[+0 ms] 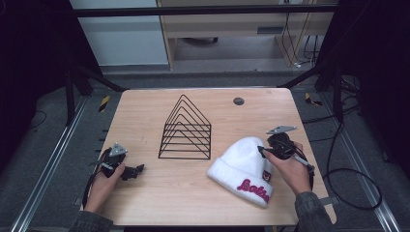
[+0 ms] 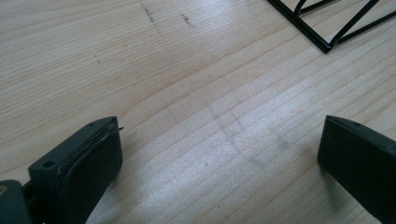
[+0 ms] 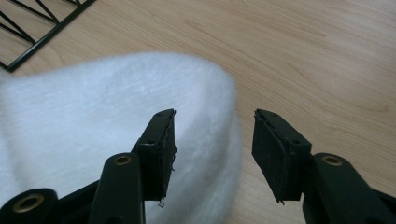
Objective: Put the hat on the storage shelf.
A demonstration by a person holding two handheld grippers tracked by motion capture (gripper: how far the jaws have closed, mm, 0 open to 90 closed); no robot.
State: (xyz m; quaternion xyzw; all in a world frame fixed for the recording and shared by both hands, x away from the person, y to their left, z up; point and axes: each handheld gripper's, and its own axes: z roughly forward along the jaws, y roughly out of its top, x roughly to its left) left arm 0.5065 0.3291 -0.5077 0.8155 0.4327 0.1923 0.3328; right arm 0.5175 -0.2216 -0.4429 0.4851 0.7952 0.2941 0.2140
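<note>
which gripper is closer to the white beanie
Right. The right gripper hovers at the white beanie's right edge, jaws apart, nothing gripped. The left gripper rests across the table, left of the wire rack.

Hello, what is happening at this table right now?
A person sits at a wooden table with a two-jaw gripper in each hand. The right gripper hovers at the edge of a white knit hat with pink lettering; its jaws are partly open and are not pressing on the hat. The left gripper rests wide open over bare wood at the table's left side, holding nothing. A black wire rack stands in the middle of the table, untouched.
</note>
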